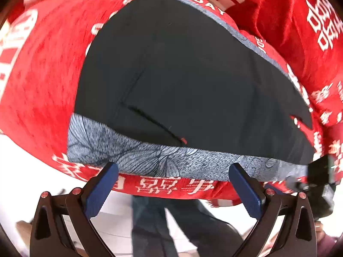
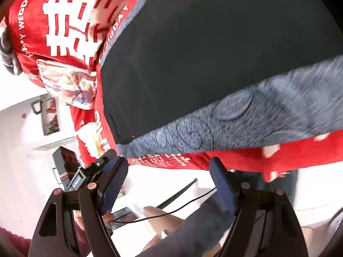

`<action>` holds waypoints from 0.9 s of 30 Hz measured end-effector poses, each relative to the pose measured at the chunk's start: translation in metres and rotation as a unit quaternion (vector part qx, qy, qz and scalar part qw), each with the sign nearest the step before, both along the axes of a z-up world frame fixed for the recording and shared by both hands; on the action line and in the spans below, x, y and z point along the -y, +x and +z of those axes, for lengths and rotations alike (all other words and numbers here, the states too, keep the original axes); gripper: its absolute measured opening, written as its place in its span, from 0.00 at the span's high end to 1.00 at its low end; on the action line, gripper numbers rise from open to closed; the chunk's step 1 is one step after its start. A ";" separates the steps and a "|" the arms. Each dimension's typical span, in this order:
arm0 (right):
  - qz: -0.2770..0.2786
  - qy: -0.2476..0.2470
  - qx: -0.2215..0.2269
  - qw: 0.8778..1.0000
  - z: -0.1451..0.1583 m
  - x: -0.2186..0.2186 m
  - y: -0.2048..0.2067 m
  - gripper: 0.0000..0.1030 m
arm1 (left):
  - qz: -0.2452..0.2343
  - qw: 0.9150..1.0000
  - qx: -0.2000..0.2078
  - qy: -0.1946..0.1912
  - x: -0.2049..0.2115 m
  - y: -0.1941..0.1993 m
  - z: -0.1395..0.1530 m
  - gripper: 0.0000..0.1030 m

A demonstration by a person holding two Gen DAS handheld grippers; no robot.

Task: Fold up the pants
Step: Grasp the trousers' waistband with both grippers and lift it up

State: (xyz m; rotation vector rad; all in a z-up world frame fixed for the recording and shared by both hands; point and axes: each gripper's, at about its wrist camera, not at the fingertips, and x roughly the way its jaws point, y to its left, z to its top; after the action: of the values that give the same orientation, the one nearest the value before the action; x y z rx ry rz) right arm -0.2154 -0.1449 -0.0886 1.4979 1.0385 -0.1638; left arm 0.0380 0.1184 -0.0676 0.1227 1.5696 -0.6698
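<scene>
Black pants [image 1: 182,75] lie flat on a red cover [image 1: 42,85], with a grey patterned band [image 1: 150,158] along their near edge. My left gripper [image 1: 173,184] is open, and its blue pads [image 1: 100,190] stand just short of that band with nothing between them. In the right wrist view the same pants [image 2: 203,53] and grey band [image 2: 257,115] fill the upper right. My right gripper [image 2: 169,184] is open too, just below the band's corner and touching nothing. A black gripper part [image 1: 321,177] shows at the band's right end.
The red cover [image 2: 70,21] bears white lettering and hangs over the near edge. A printed pillow [image 2: 70,83] lies left of the pants. Below are a pale floor, a person's legs in jeans [image 1: 171,224], a dark box [image 2: 64,162] and a thin black cable [image 2: 171,211].
</scene>
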 end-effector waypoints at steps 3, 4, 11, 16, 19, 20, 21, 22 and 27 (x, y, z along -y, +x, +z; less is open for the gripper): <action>0.007 0.009 0.002 1.000 -0.024 -0.011 0.000 0.21 | 0.016 0.999 -0.035 -0.029 -0.015 0.001 -0.018 0.00; 0.010 0.009 0.001 1.000 -0.032 -0.014 0.001 0.21 | 0.024 0.997 -0.055 -0.043 -0.020 0.003 -0.028 0.00; -0.015 0.002 0.031 0.999 -0.038 -0.006 0.012 0.21 | 0.089 0.986 -0.107 -0.089 -0.028 0.017 -0.053 0.00; -0.037 -0.003 0.057 0.998 -0.025 0.005 0.015 0.21 | 0.090 0.985 -0.096 -0.110 -0.019 0.024 -0.043 0.01; -0.039 0.002 0.037 0.999 -0.034 0.004 0.014 0.22 | 0.091 0.987 -0.087 -0.095 -0.015 0.028 -0.040 0.16; -0.052 0.013 0.033 0.998 -0.037 0.005 0.010 0.24 | 0.090 0.989 -0.085 -0.079 -0.016 0.029 -0.041 0.31; -0.070 0.026 0.031 0.997 -0.040 0.006 0.008 0.28 | 0.086 0.991 -0.083 -0.062 -0.017 0.030 -0.042 0.39; -0.100 0.045 0.028 0.994 -0.043 0.007 0.002 0.41 | 0.078 0.993 -0.078 -0.048 -0.019 0.031 -0.042 0.52; -0.165 0.045 -0.019 0.985 -0.039 0.013 -0.020 0.94 | 0.069 0.992 -0.088 -0.051 -0.028 0.045 -0.033 0.77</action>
State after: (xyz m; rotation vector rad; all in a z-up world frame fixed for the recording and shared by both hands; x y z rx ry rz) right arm -0.2353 -0.1578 -0.1273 1.7485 0.8296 -0.3850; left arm 0.0825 0.1468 -0.1007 -0.1240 1.6921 -0.6642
